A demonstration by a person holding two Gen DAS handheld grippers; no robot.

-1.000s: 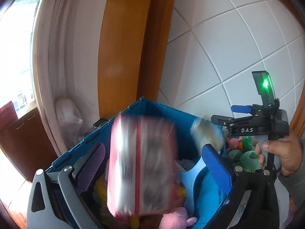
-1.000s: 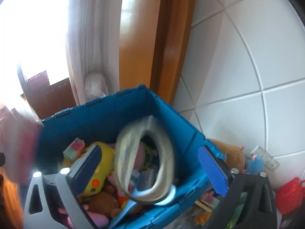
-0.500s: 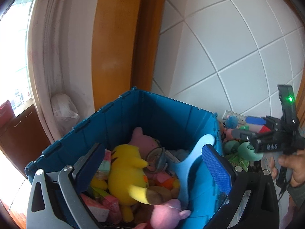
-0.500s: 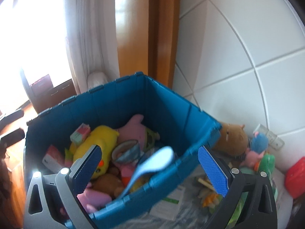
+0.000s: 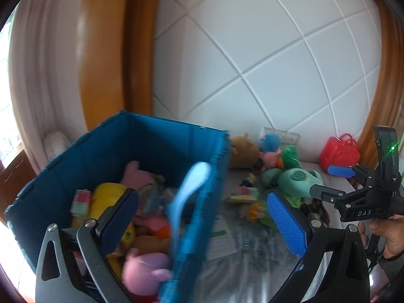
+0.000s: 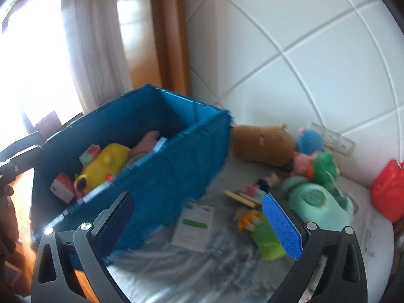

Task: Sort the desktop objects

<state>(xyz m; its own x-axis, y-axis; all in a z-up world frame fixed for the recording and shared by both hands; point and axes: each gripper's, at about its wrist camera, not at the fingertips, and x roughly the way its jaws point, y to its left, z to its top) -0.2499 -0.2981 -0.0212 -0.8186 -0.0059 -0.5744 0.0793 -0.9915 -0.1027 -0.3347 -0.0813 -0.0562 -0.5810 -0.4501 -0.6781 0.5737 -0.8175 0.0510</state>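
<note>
The blue bin [image 5: 161, 146] [image 6: 176, 166] stands at the left of the desk, filled with a yellow plush [image 6: 106, 161], a pink plush [image 5: 146, 270] and small boxes. A pale blue spoon-shaped piece [image 5: 192, 189] sticks up at its near wall. My left gripper [image 5: 204, 221] hangs open over the bin's right wall with nothing in it. Just right of the bin, over the desk, my right gripper [image 6: 198, 224] is also open and holds nothing. It shows in the left wrist view at the right [image 5: 328, 183], held by a hand [image 5: 388, 229].
Loose toys lie on the grey desk [image 6: 202, 272] by the tiled wall: a brown plush [image 6: 262, 144], a blue and pink plush [image 6: 309, 139], a mint green toy [image 6: 318, 202], a red bag [image 6: 388, 189], a white card [image 6: 193, 224] and small bricks [image 6: 247, 194].
A red-and-white box and a tape roll dropped from my grippers into the bin a second ago. Both grippers have since swung right, from the bin toward the toys on the desk.
</note>
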